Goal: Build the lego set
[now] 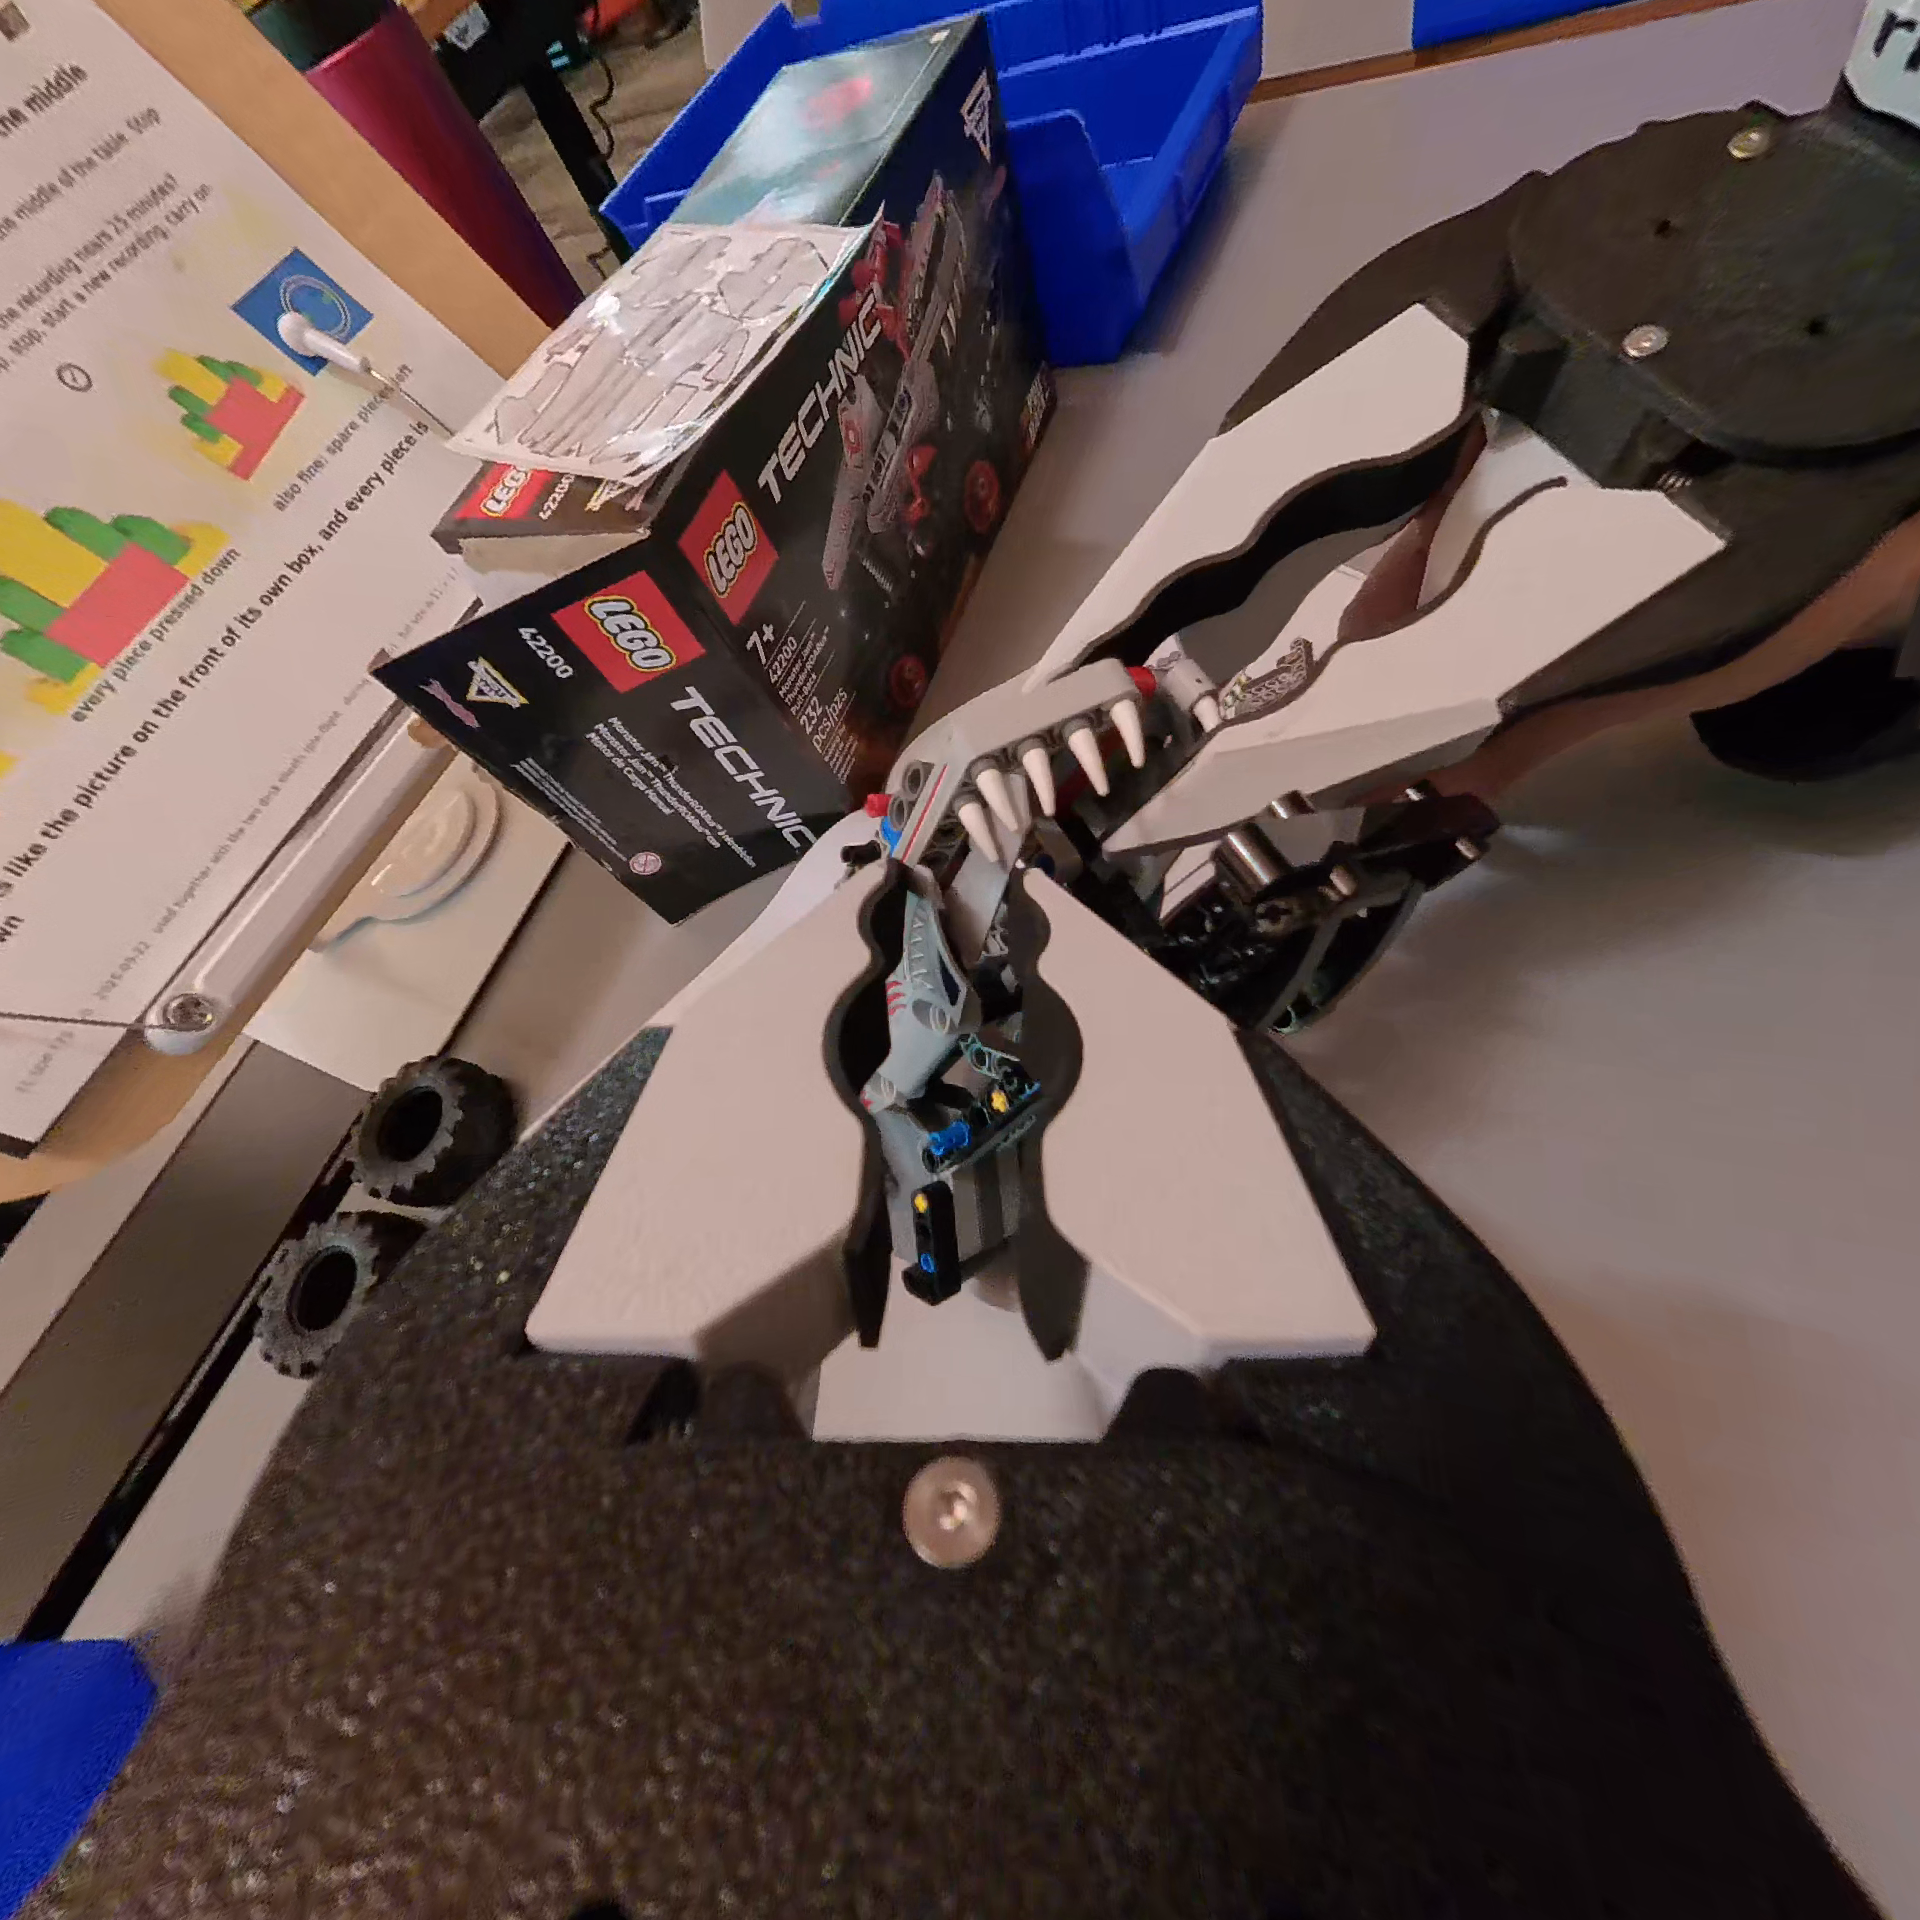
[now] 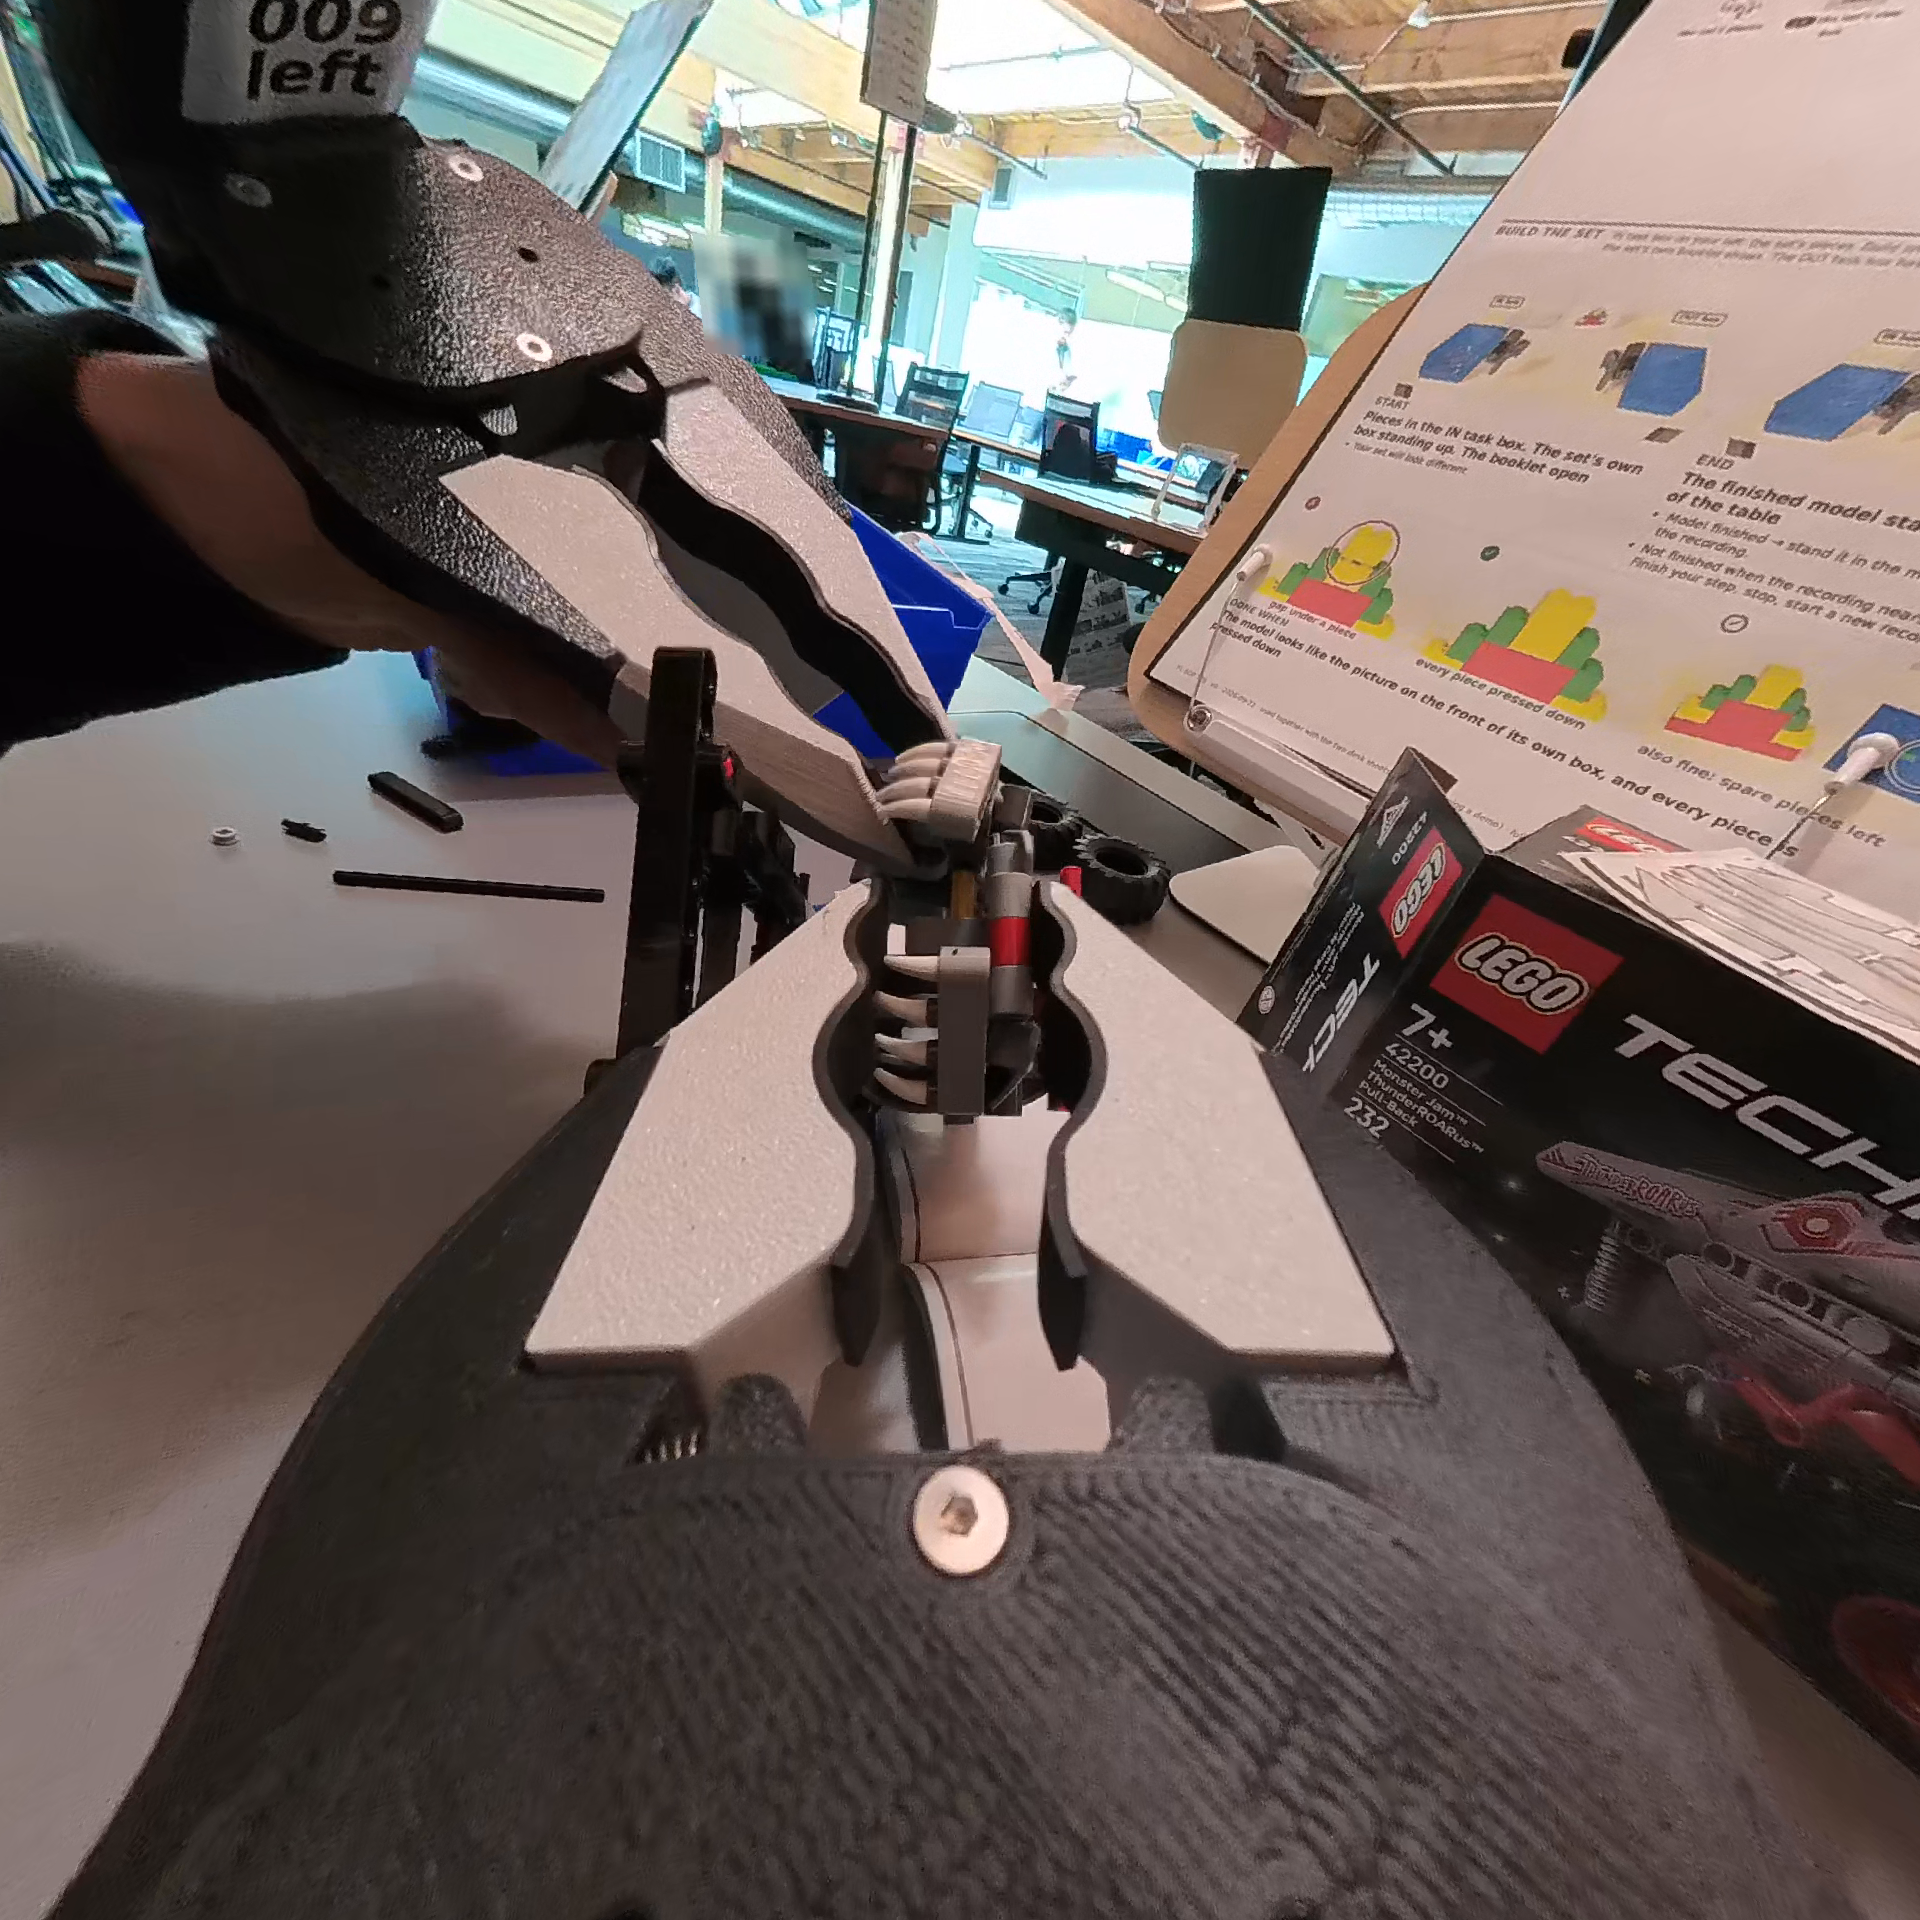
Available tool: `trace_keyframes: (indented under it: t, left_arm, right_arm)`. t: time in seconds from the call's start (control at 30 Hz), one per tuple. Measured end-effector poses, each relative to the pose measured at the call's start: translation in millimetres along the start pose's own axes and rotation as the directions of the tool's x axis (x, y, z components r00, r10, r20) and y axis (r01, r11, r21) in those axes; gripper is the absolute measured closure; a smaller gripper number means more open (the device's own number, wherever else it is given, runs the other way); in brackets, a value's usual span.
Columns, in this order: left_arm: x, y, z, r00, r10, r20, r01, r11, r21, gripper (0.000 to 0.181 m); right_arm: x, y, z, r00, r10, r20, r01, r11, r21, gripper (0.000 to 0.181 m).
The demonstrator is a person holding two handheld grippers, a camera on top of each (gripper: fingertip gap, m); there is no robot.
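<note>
The partly built Lego model (image 1: pixel 940 1101) is grey with white teeth and a black chassis (image 1: pixel 1257 935). It is held above the white table between both grippers. My left gripper (image 1: pixel 951 883) is shut on its grey body with blue pins. My right gripper (image 1: pixel 1081 764) comes in from the upper right and is shut on the toothed jaw part. In the right wrist view my right gripper (image 2: pixel 956 904) clamps the toothed grey part (image 2: pixel 961 1029). There the left gripper (image 2: pixel 920 795) reaches in from the upper left onto the top row of teeth. A black frame (image 2: pixel 675 831) of the model stands at the left.
The black Lego box (image 1: pixel 790 582) (image 2: pixel 1558 1039) lies close behind the model with a sticker sheet (image 1: pixel 665 353) on top. Two black tyres (image 1: pixel 431 1127) (image 2: pixel 1117 873) lie by the instruction board (image 1: pixel 156 520). Blue bins (image 1: pixel 1091 177) stand behind. A black axle (image 2: pixel 468 886) and small loose pieces (image 2: pixel 416 800) lie on the table. The grippers are tip to tip, or close to it.
</note>
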State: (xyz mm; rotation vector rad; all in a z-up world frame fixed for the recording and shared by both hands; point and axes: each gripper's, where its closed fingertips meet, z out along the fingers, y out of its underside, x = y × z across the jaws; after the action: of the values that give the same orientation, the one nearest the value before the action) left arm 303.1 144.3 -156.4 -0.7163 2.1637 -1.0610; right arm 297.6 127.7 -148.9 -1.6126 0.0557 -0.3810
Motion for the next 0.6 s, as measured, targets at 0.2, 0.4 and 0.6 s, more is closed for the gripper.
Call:
trace_keyframes:
  t: [0.2, 0.4, 0.6]
  left_arm:
    - [-2, 0, 0, 1.000, -0.008, -0.010, 0.008, 1.000, -0.023, 0.165]
    - [0, -2, 6, 0.999, 0.032, 0.018, -0.031, 0.998, -0.054, 0.164]
    - [4, -3, 12, 0.997, 0.073, 0.009, -0.072, 0.993, -0.093, 0.164]
  right_arm:
    - [1, -3, 2, 0.999, -0.024, -0.025, 0.024, 1.000, 0.002, 0.155]
    - [7, -1, 0, 0.999, 0.045, -0.024, -0.044, 0.999, 0.020, 0.156]
    - [10, 5, -5, 0.995, 0.096, -0.029, -0.095, 0.995, 0.032, 0.157]
